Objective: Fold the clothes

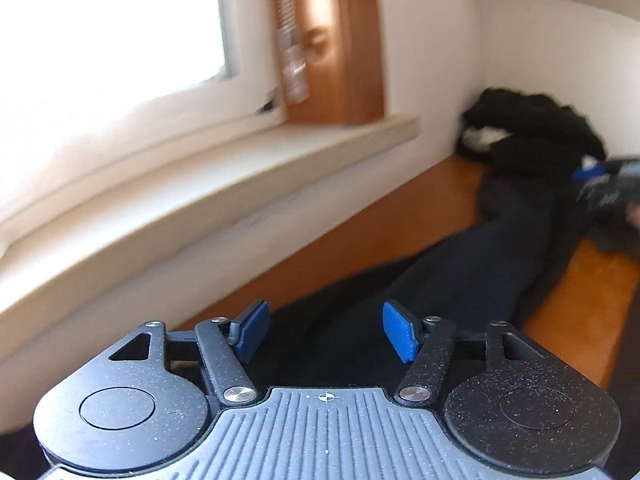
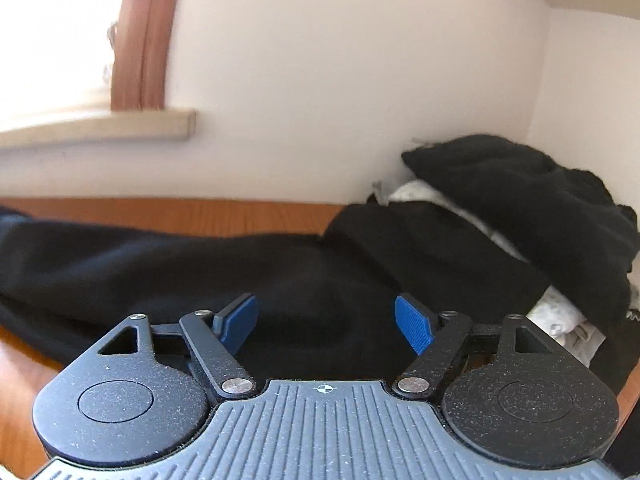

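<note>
My left hand-held gripper stands wide with nothing between its blue pads, above a long black garment stretched along the wooden surface below the windowsill. My right hand-held gripper is equally wide and empty, over the same garment, near a pile of clothes in the corner.

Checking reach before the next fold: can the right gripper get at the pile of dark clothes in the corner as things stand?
Probably yes. The right gripper is open with nothing between its pads, and the pile of dark clothes lies ahead to its right. Only the spread black garment lies low between them, so the way looks free.
</note>
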Motion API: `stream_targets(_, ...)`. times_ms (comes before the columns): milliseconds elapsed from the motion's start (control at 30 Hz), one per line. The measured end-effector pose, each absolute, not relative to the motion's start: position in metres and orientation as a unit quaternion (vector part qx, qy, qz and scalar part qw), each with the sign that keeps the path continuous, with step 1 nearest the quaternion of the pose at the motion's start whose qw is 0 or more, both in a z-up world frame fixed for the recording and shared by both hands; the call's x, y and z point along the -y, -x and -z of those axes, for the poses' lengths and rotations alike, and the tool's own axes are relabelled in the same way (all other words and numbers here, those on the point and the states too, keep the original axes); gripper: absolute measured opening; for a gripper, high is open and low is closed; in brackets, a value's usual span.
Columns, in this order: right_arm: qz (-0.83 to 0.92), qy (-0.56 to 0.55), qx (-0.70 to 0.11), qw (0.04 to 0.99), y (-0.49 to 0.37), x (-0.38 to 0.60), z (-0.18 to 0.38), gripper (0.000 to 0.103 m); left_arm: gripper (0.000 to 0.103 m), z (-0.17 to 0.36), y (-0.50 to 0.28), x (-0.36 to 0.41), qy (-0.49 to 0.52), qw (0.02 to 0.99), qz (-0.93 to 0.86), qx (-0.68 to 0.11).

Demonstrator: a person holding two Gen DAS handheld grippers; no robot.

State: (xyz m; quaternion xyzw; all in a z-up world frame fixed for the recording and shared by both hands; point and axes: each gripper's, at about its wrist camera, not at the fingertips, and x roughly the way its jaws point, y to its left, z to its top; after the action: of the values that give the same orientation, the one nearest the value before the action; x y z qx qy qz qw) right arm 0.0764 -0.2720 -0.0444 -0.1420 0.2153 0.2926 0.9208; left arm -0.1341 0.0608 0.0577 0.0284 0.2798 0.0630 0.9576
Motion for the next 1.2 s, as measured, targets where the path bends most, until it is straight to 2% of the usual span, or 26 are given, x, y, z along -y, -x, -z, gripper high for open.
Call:
stream_targets(100,-0.292,0.117,-0.246,0.917,-0.092,0.277,0.052,0.075,0.075,-0.064,0.102,-0.041,-0.016,0.960,-0.027,-0.279)
stream_targets(367,-0.294,0.089,-0.227,0.924,-0.087,0.285,0.051,0.075,0.074,-0.060,0.041,0.002,0.020,0.953,0.064,-0.297)
stream_targets(433,-0.294,0.096,-0.225,0.924,-0.086,0.283,0.052,0.075,0.064,-0.056,0.033,0.005,0.023,0.948,0.073,-0.308)
stream_targets(500,-0.301,0.103,-0.221,0.922,-0.084,0.282,0.051,0.075,0.030,-0.050,0.024,0.004,0.028,0.943,0.077,-0.324)
stream_targets(567,-0.306,0.106,-0.216,0.921,-0.083,0.282,0.050,0.075,0.003,-0.047,0.017,0.003,0.025,0.939,0.078,-0.334)
stream_targets(700,-0.309,0.091,-0.206,0.924,-0.081,0.289,0.048,0.075,0.005,-0.087,0.039,-0.014,0.028,0.984,-0.056,-0.166)
stream_targets(733,-0.309,0.087,-0.203,0.925,-0.081,0.291,0.047,0.075,0.008,-0.090,0.036,-0.016,0.021,0.984,-0.076,-0.162)
stream_targets(800,-0.308,0.083,-0.202,0.926,-0.082,0.292,0.046,0.075,0.049,-0.091,0.023,-0.019,-0.010,0.976,-0.095,-0.196)
stream_targets(867,-0.308,0.086,-0.206,0.925,-0.083,0.291,0.046,0.075,0.065,-0.084,0.019,-0.023,-0.018,0.971,-0.105,-0.215)
stream_targets(967,-0.308,0.098,-0.208,0.923,-0.083,0.288,0.046,0.075,0.070,-0.072,0.023,-0.028,-0.029,0.966,-0.103,-0.235)
stream_targets(1133,-0.309,0.100,-0.213,0.921,-0.085,0.287,0.046,0.075,0.070,-0.063,0.044,-0.033,-0.039,0.962,-0.105,-0.250)
stream_targets(1167,-0.309,0.101,-0.214,0.921,-0.085,0.287,0.046,0.075,0.069,-0.063,0.053,-0.033,-0.043,0.962,-0.100,-0.252)
stream_targets(1200,-0.308,0.101,-0.213,0.922,-0.085,0.287,0.046,0.075,0.063,-0.064,0.062,-0.033,-0.048,0.961,-0.093,-0.254)
